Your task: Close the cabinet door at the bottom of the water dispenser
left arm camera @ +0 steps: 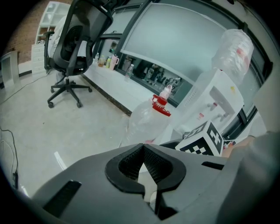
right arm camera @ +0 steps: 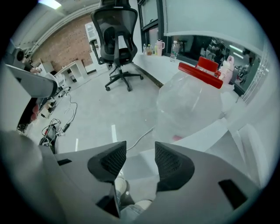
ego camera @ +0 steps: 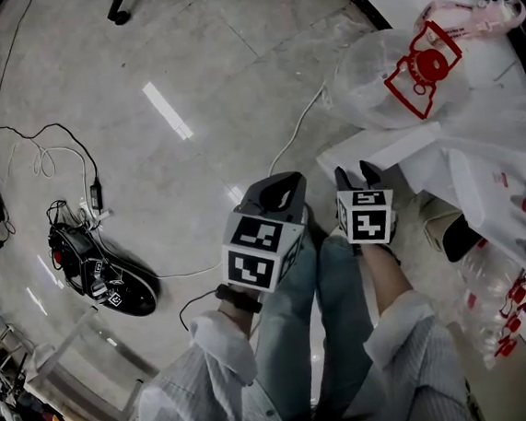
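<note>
The white water dispenser [ego camera: 496, 182] stands at the right in the head view, and its white cabinet door [ego camera: 378, 152] juts out open toward me. In front of my knees, my right gripper [ego camera: 356, 176] stands open just short of the door's edge, with nothing between its fingers. My left gripper [ego camera: 279, 189] hangs shut and empty beside it, over the floor. In the right gripper view the open jaws [right arm camera: 141, 151] point at the floor beside the door [right arm camera: 205, 135]. The left gripper view shows shut jaws [left arm camera: 142, 148] and the dispenser [left arm camera: 214, 98] beyond them.
A big empty water bottle [ego camera: 398, 76] with a red handle lies on the floor beyond the door. Cables and a black power unit [ego camera: 103, 280] lie at the left. Small plastic bottles [ego camera: 504, 307] stand at the lower right. An office chair [left arm camera: 72, 48] stands farther off.
</note>
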Tool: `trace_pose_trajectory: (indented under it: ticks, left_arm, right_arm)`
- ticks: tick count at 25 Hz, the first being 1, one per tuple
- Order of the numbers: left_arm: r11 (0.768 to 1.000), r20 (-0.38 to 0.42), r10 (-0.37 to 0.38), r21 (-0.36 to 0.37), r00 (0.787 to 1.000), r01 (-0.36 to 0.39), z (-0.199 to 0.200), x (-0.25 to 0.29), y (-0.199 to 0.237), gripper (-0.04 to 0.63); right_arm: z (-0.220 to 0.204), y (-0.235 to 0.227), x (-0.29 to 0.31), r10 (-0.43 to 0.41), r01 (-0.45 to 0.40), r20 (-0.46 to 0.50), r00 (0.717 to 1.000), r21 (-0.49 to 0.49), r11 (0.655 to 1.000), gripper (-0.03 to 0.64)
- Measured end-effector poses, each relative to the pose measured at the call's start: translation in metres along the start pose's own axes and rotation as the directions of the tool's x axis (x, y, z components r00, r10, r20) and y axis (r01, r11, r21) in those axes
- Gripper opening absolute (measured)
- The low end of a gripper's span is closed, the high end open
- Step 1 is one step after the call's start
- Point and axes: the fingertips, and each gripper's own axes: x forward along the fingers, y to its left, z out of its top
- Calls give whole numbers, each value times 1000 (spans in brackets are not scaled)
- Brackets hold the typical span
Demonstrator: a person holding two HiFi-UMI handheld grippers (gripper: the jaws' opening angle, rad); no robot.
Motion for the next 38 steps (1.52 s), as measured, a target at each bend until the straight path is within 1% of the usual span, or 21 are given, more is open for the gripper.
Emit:
trace_pose_trajectory:
  ticks: [2, 7, 11, 15, 18, 23, 31, 35, 38]
  left_arm:
    - [1000, -3, 0, -3, 1000, 0, 0, -1, 5, 11]
    - [1000, -2, -2, -9, 1000, 2, 4, 0, 9, 11]
    - [1000, 6, -15, -4, 1000, 15, 11, 0, 6, 11]
    - [1000, -1, -28, 12, 1000, 28, 15, 0, 2, 11]
    - [999, -10, -45, 29, 999, 45, 17, 3, -5, 11]
    - [994, -28, -80, 68, 996, 82, 16, 18, -29, 11]
    - [986, -51, -131, 99, 990, 136, 7, 35, -75, 11]
    - [981, -54, -147, 120, 988, 152, 5, 41, -96, 11]
    - [979, -59, -152, 126, 987, 158, 3, 45, -108, 11]
  right_arm:
    - [-2, 0, 3, -19, 19, -10, 1000, -11, 1000, 164]
    - [-7, 2, 1, -56, 54, -27, 998, -75, 996, 164]
    - [-16, -2, -5, -100, 94, -51, 994, -95, 991, 164]
    - [-36, -4, -14, -131, 123, -77, 988, -98, 988, 164]
    - [-51, -9, -23, -145, 138, -89, 985, -76, 987, 164]
    - [-82, -29, -38, -177, 177, -104, 979, -3, 984, 164]
    - [-137, -75, -63, -242, 257, -150, 959, 86, 963, 164]
    - [-160, -101, -77, -288, 308, -171, 942, 105, 946, 164]
    - [-182, -115, -85, -308, 329, -178, 935, 108, 938, 164]
